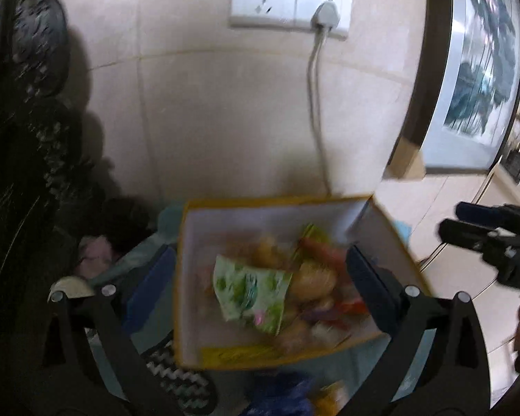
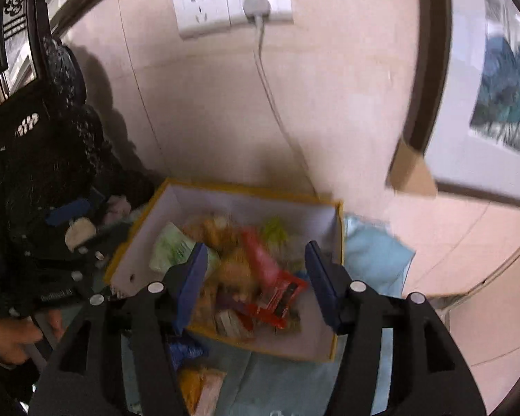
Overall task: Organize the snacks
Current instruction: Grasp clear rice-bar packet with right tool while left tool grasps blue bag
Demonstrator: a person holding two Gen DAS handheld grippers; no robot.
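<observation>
Yellow-rimmed box point(image 1: 391, 228), snack packets inside. Your left gripper point(image 1: 260, 277) gapes wide, empty; right gripper point(image 2: 256, 277) half-open, empty. Deposit step; next, fetch the loose blue packet point(image 2: 185, 348).

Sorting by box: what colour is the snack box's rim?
Yellow, with white inner walls; the box rim shows best in the right wrist view.

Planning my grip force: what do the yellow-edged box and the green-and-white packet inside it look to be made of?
Box: probably thin cardboard, matte white inside, with flat, creased walls. Green-and-white packet: likely glossy plastic film, crinkled and catching light. Blur leaves both uncertain.
</observation>
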